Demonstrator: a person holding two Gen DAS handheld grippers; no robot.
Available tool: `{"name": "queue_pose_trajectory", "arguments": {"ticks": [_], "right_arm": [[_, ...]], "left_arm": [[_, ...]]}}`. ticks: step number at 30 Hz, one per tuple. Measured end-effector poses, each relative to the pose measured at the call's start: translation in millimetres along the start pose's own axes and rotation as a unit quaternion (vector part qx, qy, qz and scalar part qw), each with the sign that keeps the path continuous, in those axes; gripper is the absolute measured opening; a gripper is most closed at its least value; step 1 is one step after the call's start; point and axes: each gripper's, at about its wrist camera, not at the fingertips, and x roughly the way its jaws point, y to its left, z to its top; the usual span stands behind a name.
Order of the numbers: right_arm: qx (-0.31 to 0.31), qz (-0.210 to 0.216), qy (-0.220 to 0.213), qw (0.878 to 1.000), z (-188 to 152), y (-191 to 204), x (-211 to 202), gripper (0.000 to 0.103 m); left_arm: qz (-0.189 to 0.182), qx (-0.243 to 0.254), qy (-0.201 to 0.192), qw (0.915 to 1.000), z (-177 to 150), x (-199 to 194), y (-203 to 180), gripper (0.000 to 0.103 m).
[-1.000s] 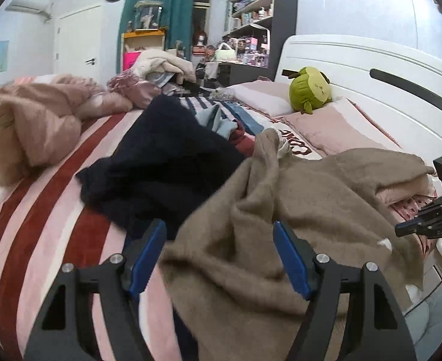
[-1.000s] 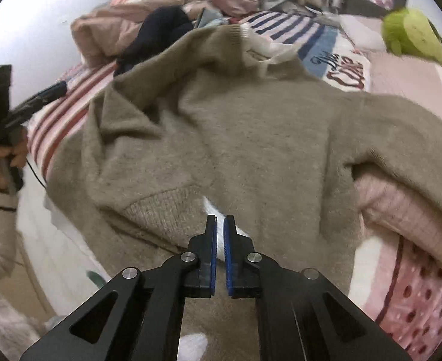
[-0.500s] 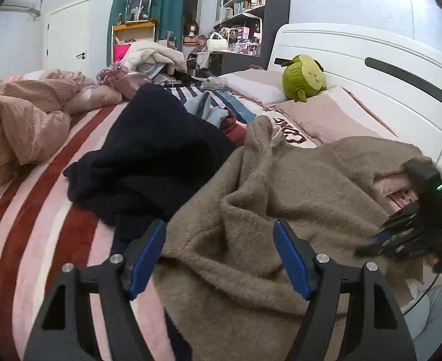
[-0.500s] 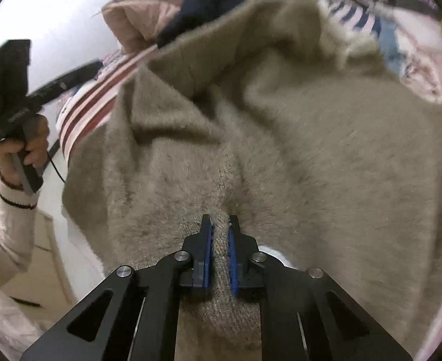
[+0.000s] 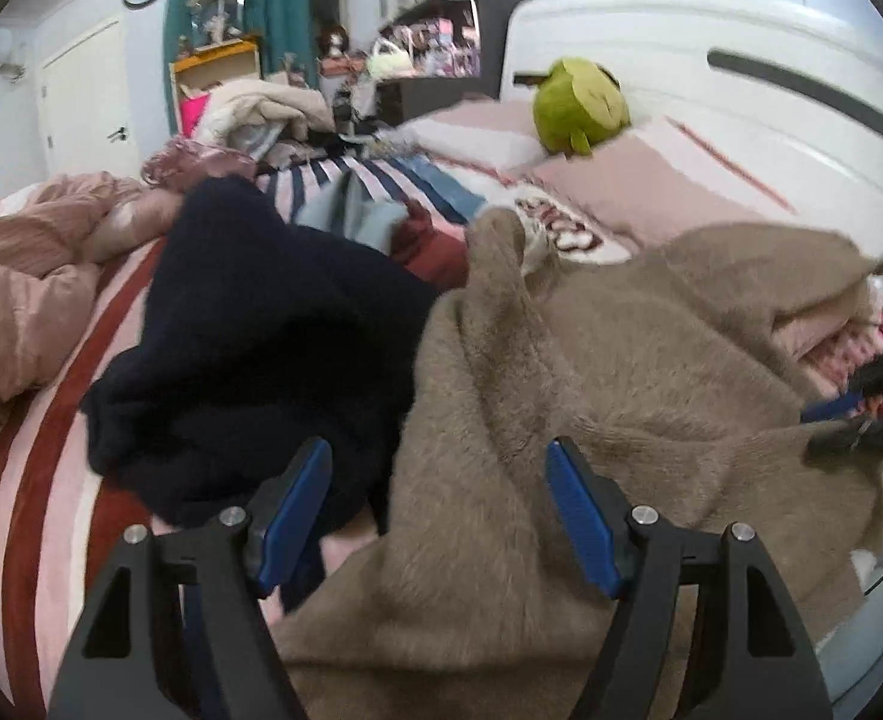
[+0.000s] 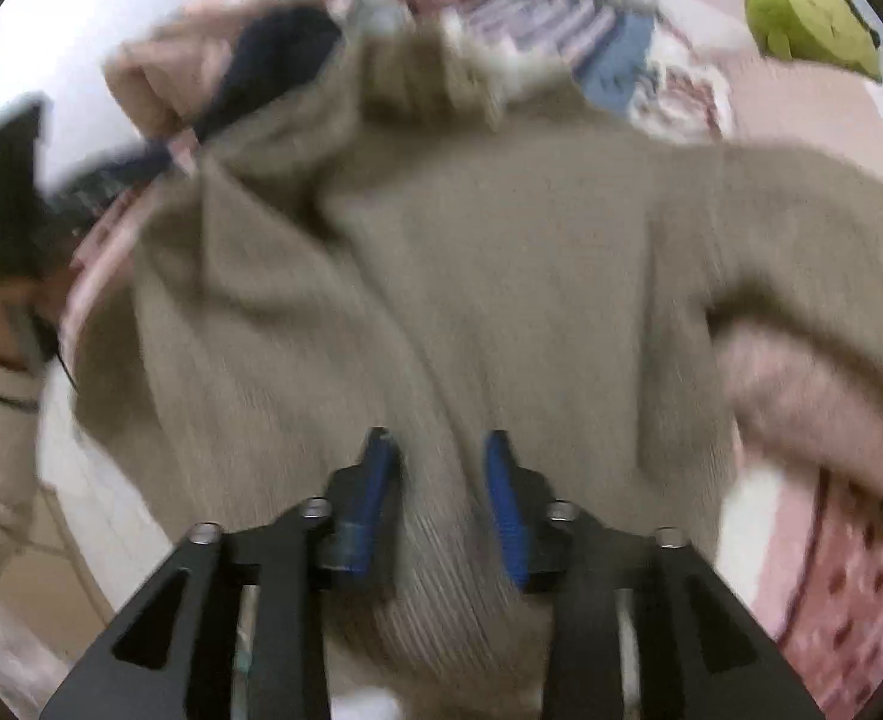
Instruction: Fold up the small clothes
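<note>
A fuzzy tan sweater lies rumpled on the bed; it fills the right wrist view, which is blurred. My left gripper is open, its fingers astride the sweater's near left edge, beside a dark navy garment. My right gripper is open, with the sweater's ribbed hem between its fingers but not pinched. The right gripper also shows at the right edge of the left wrist view. The left gripper shows at the left in the right wrist view.
The bed has a striped pink and red cover. A pink blanket is bunched at the left. A green plush toy sits on pink pillows by the white headboard. More clothes are piled at the far end.
My right gripper has opened and let go of the sweater hem it was pinching. The sweater has dropped back flatter. My left gripper stayed open and moved slightly closer.
</note>
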Motion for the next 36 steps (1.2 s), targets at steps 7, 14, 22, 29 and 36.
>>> {"name": "queue_pose_trajectory", "arguments": {"ticks": [7, 14, 22, 29, 36], "right_arm": [[0.017, 0.142, -0.056, 0.988, 77, 28, 45, 0.070], [0.070, 0.185, -0.020, 0.980, 138, 33, 126, 0.036], [-0.022, 0.207, -0.100, 0.973, 179, 76, 96, 0.006], [-0.061, 0.220, -0.150, 0.962, 231, 103, 99, 0.006], [-0.029, 0.193, -0.110, 0.975, 249, 97, 144, 0.026]], "left_arm": [[-0.020, -0.016, 0.053, 0.9982, -4, 37, 10, 0.057], [-0.007, -0.031, 0.052, 0.9981, -10, 42, 16, 0.009], [0.018, -0.080, -0.040, 0.9958, -16, -5, 49, 0.011], [0.065, -0.081, -0.028, 0.9942, -34, -1, 75, 0.043], [-0.008, -0.067, -0.052, 0.9964, -28, -10, 74, 0.073]]}}
